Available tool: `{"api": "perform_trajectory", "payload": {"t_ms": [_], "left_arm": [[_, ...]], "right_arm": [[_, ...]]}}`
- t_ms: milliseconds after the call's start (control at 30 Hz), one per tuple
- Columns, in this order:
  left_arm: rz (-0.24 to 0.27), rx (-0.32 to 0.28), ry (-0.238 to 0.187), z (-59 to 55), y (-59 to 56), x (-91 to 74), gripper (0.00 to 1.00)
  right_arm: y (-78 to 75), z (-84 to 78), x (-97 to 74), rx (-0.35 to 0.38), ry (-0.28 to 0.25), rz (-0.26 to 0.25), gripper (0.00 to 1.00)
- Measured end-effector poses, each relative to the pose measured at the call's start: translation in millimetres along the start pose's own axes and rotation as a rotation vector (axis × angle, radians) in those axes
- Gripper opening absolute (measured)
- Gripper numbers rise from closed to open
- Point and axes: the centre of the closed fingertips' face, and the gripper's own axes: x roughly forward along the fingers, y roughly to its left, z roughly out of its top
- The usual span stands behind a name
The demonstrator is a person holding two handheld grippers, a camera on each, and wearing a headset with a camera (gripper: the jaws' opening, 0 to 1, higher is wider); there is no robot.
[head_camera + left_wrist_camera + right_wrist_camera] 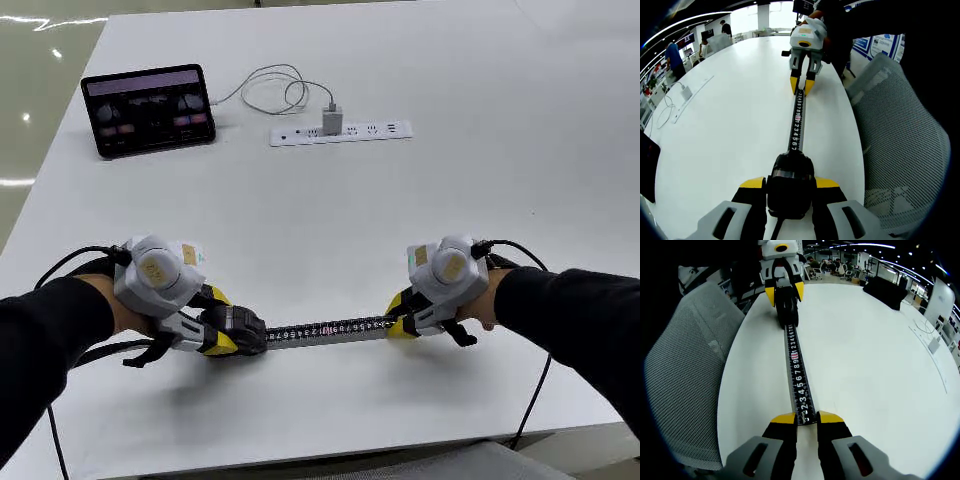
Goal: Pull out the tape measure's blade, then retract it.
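A black tape measure case (235, 330) (790, 182) (787, 310) lies on the white table, held between the yellow-tipped fingers of my left gripper (222, 322) (790, 184). Its black blade (328, 329) (796, 117) (799, 380) with white numbers is drawn out a short way across the tabletop. My right gripper (399, 314) (806, 417) is shut on the blade's end. In the left gripper view the right gripper (802, 85) appears at the blade's far end; in the right gripper view the left gripper (784, 290) clasps the case.
A dark tablet (148, 108) stands at the far left of the table (330, 220). A white power strip (340, 131) with a charger and cable lies behind the middle. A mesh chair (900, 150) (690, 370) sits at the near table edge.
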Motion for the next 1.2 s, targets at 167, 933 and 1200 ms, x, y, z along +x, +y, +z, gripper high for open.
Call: {"api": "perform_trajectory", "payload": {"t_ms": [167,933,1200], "left_arm": [[0.004,0.001,0.0,0.0,-0.2,0.1,0.31],[0.005,-0.003,-0.005,-1.3,1.0,0.7,0.31],[0.009,-0.003,-0.008,-0.7,0.0,0.4,0.31]], "right_arm": [[0.9,-2.9,-1.4,0.002,0.004,-0.001,0.1],[-1.1,-14.1,-10.7,0.025,0.005,-0.006,0.1],[-1.0,-18.7,-13.8,0.025,0.011,-0.008,0.1]]}}
